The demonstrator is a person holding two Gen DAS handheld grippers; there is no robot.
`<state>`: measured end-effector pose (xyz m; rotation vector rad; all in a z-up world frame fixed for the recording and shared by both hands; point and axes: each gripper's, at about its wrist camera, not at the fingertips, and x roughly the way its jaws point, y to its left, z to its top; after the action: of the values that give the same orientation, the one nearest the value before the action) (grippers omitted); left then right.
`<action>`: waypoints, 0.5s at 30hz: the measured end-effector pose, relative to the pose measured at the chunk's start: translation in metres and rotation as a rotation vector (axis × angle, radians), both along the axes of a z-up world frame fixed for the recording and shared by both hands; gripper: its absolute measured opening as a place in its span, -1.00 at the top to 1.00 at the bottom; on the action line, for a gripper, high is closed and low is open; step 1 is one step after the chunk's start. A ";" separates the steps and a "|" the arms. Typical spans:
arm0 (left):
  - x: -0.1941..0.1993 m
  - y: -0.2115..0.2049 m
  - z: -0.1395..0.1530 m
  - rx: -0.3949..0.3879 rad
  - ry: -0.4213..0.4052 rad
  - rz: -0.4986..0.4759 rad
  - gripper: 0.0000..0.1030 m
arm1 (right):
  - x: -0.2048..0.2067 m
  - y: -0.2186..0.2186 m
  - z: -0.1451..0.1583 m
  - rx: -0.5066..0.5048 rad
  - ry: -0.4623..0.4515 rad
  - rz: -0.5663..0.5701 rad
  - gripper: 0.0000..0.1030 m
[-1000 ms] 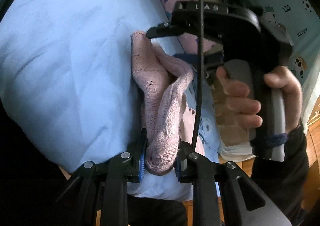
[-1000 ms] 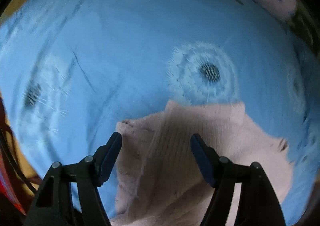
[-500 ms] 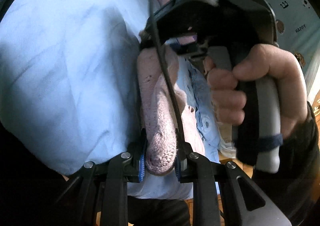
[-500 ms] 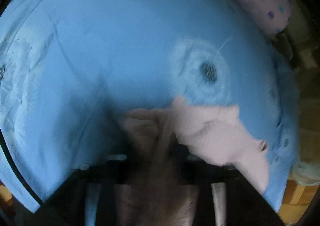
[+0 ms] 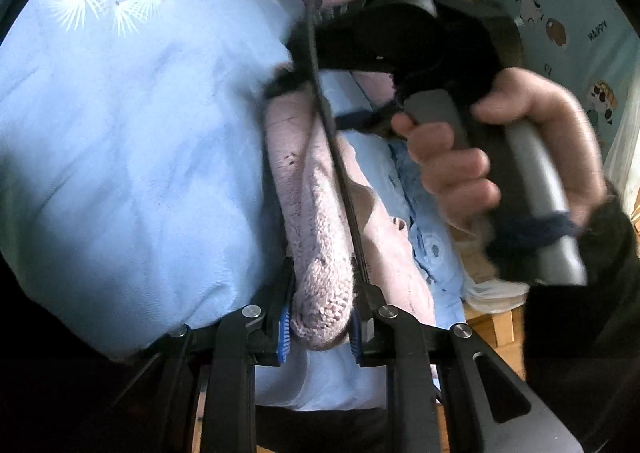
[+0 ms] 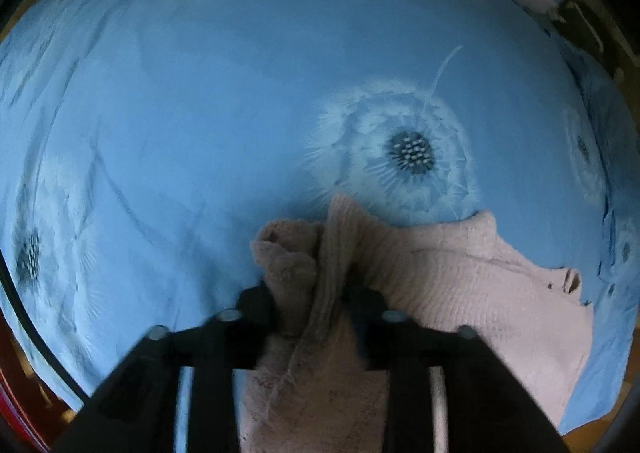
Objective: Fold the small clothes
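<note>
Left gripper clamps a bunched pink sweater — lifted off the blue bed. Right gripper (pointing down) has just been opening — its fingers flank a sweater fold; whether they press is unclear.

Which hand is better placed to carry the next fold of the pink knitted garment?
Probably left. The left gripper is shut firmly on the pink knitted garment; the right gripper has fabric bunched between its jaws, but they have just been opening.
</note>
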<state>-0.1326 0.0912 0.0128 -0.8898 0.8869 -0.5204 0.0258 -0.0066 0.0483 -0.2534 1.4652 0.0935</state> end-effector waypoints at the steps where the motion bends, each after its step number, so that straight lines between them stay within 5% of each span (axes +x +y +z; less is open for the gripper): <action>1: 0.000 -0.001 0.000 0.001 0.000 0.001 0.97 | -0.008 0.006 0.001 -0.020 0.021 0.020 -0.59; 7: 0.000 -0.008 0.004 -0.019 -0.001 -0.013 0.97 | -0.046 0.051 0.020 -0.191 -0.001 0.158 -0.69; 15: 0.002 -0.012 0.002 -0.025 -0.001 -0.030 0.97 | -0.053 0.084 -0.014 -0.438 -0.029 0.193 -0.89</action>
<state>-0.1304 0.0791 0.0146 -0.8998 0.8954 -0.5594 -0.0276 0.0771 0.0340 -0.7500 1.4186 -0.0777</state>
